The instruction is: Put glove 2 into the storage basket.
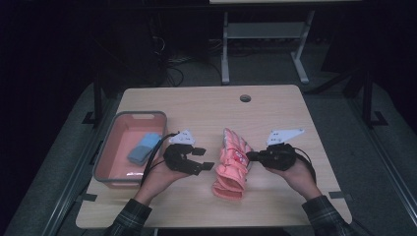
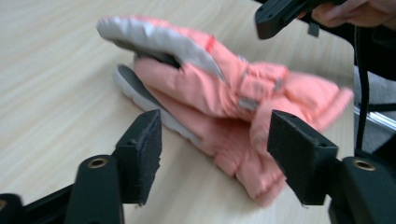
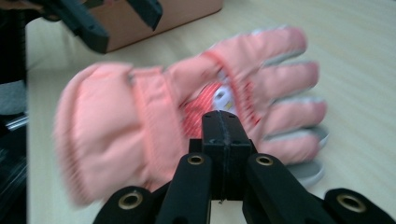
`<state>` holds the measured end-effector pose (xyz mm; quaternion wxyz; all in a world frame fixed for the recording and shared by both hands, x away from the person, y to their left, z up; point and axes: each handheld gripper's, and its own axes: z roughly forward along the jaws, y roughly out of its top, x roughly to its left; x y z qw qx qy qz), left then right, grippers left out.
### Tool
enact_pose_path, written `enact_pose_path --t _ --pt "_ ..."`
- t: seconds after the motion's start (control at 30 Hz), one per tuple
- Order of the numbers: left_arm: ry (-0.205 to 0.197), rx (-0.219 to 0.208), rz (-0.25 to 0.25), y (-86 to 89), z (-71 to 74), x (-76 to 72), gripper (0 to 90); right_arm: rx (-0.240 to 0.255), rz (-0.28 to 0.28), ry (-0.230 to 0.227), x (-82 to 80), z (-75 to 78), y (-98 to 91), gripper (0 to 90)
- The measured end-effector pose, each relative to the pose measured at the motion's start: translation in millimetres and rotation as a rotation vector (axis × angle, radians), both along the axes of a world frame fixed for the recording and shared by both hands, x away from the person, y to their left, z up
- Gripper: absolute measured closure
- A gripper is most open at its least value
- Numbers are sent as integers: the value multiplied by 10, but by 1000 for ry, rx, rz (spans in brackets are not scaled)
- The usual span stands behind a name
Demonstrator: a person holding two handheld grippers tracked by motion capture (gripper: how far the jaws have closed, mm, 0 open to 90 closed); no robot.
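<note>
A pair of padded salmon-pink winter gloves with grey palms (image 1: 231,164) lay stacked on the pale wooden tabletop (image 1: 275,105) near its centre, fingers toward twelve o'clock and cuffs toward six. In the left gripper view the gloves (image 2: 219,102) rested one on the other, flat on the wood.

The left gripper (image 1: 202,158) sat at nine o'clock of the gloves, just beside them but apart; its jaws stood released, with a clear gap and nothing between the pads (image 2: 147,154). The right gripper (image 1: 250,156) came in from three o'clock, its tip touching or nearly touching the gloves' edge. Its jaws were clenched tight together (image 3: 223,135), and nothing was visibly caught between them.

Farther out at nine o'clock stood a grey-rimmed rectangular plastic bin with a pink inside (image 1: 105,147), holding a flat blue block (image 1: 144,147).
</note>
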<state>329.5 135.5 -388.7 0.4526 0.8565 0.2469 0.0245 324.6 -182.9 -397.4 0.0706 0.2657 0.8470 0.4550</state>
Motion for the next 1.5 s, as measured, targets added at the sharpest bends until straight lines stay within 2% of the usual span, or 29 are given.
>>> enact_pose_path --t 0.23,0.33,0.43,0.67,0.8,0.87,0.9,1.07,1.17,1.33,1.5 --pt "-12 -7 24 -119 52 170 264 -5 -4 -8 213 -19 113 900" --pt "-13 -3 28 -157 53 211 246 -5 -2 -11 284 -69 158 900" --pt "-10 9 28 -180 37 244 227 -12 4 4 322 -145 202 900" --pt "6 41 35 -202 -61 302 204 -60 12 42 340 -287 296 900" --pt "16 44 46 -184 -83 330 198 -119 11 56 338 -369 365 900" --pt "26 41 52 -202 -101 333 194 -116 8 67 336 -400 370 900" --pt "26 56 41 -206 -108 345 191 -128 7 70 338 -409 376 900" --pt "36 61 39 -287 -142 386 180 -163 3 86 330 -468 409 900" --pt "46 55 37 -349 -148 424 175 -169 -1 82 317 -502 418 900" --pt "63 74 31 -470 -206 517 163 -183 -4 70 296 -497 432 900" --pt "94 56 36 -526 -290 589 152 -183 -2 60 295 -504 424 900"
